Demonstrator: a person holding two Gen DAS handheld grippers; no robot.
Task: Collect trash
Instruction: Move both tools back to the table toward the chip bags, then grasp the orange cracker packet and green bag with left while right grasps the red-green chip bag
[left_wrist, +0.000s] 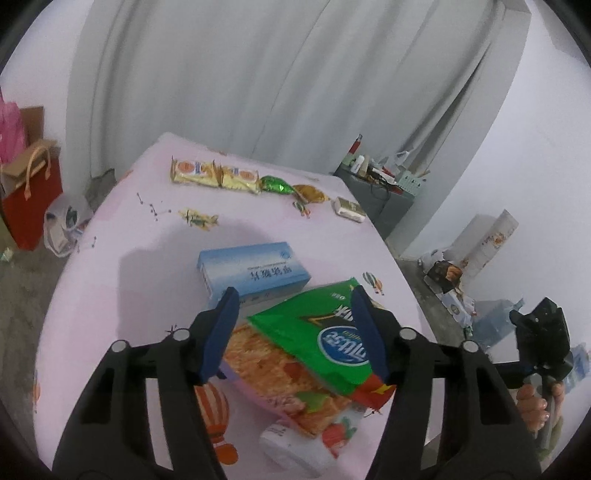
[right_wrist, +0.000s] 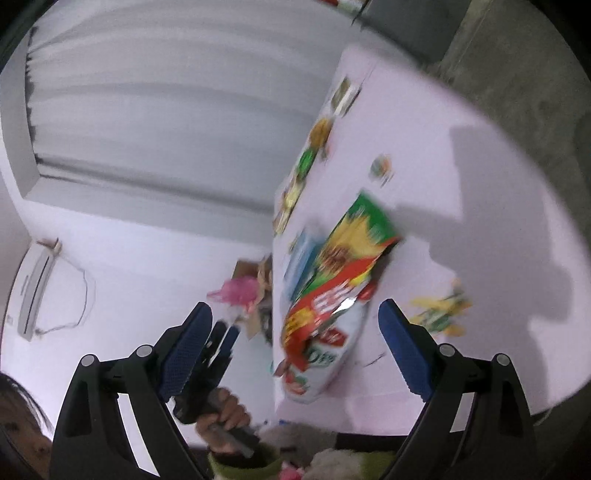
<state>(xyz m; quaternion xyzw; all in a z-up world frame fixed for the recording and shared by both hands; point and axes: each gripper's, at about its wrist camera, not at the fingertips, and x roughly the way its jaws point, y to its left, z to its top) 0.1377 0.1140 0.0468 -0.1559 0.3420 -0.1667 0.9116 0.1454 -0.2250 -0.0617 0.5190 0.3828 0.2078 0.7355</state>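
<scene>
With the left gripper (left_wrist: 295, 332) part-open astride the green snack bag (left_wrist: 325, 332), pads not yet pressing, just nearer than the blue box (left_wrist: 255, 273), and the right gripper (right_wrist: 295, 350) wide and empty, risked snagging the overlapped orange wrapper (left_wrist: 273, 373) too.

Right tool (right_wrist: 295, 347) agape, green snack bag (right_wrist: 354, 243) on pink table (right_wrist: 480, 258)
</scene>
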